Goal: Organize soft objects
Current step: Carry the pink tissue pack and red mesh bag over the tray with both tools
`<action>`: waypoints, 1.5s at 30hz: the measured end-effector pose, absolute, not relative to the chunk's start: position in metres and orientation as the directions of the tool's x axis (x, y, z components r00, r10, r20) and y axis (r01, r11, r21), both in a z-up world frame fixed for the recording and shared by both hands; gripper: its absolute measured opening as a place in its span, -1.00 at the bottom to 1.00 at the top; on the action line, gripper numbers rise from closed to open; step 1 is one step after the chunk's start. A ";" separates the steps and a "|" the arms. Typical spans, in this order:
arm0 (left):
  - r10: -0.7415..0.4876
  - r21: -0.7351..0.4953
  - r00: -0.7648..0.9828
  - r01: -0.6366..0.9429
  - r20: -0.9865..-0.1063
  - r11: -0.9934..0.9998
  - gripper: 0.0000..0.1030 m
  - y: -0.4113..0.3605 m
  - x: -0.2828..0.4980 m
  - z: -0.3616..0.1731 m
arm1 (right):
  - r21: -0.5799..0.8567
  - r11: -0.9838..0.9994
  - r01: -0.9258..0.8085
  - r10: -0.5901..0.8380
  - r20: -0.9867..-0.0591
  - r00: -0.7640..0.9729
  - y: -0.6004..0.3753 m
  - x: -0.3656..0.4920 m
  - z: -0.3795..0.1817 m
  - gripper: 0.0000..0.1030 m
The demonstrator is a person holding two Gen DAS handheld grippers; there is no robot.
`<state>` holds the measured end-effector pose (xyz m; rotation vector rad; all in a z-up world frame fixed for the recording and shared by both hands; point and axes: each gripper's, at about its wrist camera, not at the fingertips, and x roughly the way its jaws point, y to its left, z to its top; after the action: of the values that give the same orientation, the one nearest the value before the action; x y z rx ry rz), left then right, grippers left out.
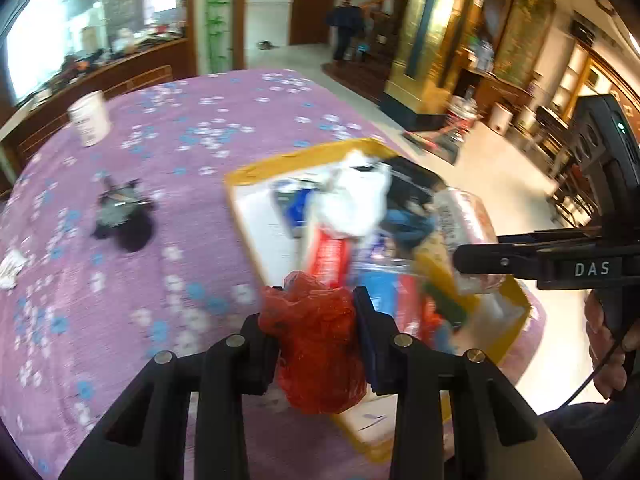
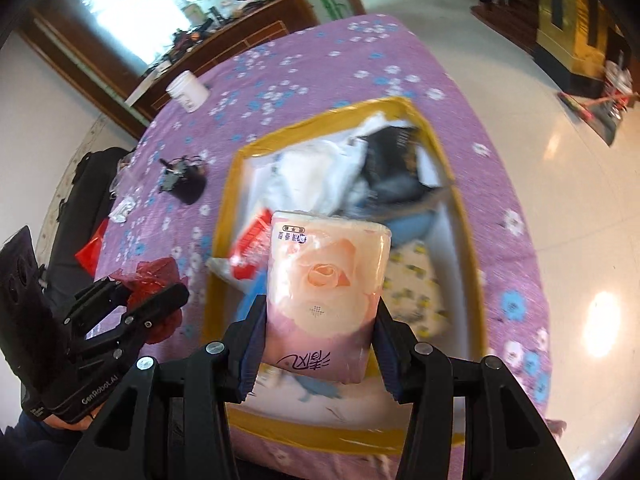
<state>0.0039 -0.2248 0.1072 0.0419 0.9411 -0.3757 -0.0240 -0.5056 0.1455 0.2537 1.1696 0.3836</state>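
My left gripper [image 1: 316, 300] is shut on a crumpled red plastic bag [image 1: 320, 344], held just above the near left edge of the yellow-rimmed white box [image 1: 256, 168]. My right gripper [image 2: 320, 312] is shut on a pink tissue pack with a rose print [image 2: 326, 292], held over the near half of the same box [image 2: 236, 168]. The box holds white bags, a black bag, red and blue packets and a yellow-dotted cloth. The left gripper with the red bag [image 2: 154, 276] shows at the left of the right wrist view, and the right gripper [image 1: 468, 260] at the right of the left wrist view.
The box lies on a purple flowered tablecloth [image 1: 160, 160]. A white tub [image 1: 90, 122] stands at the far left, and a dark pouch with keys [image 1: 124, 216] lies left of the box. A red packet [image 2: 92, 252] and a white scrap [image 2: 122, 210] lie near the table's left edge.
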 end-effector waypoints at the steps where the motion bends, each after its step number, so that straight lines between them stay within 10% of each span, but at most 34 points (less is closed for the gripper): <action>1: -0.305 -0.130 0.523 0.345 -0.796 0.930 -0.37 -0.230 0.006 0.106 | 0.387 0.909 -0.154 0.416 -0.846 0.333 -0.511 -0.024 0.144 0.03; 27: -0.321 -0.035 0.481 0.513 -0.816 0.858 -0.35 -0.308 0.011 0.074 | 0.385 0.911 -0.144 0.411 -0.875 0.255 -0.514 0.008 0.113 0.03; 45: -0.309 0.011 0.530 0.515 -0.790 0.857 0.12 -0.308 0.010 0.079 | 0.357 0.922 -0.147 0.385 -0.883 0.269 -0.512 0.007 0.115 0.14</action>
<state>0.0096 -0.3076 0.0790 0.2560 0.8847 -0.4980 0.0071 -0.5117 0.1151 0.2200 1.2503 0.3625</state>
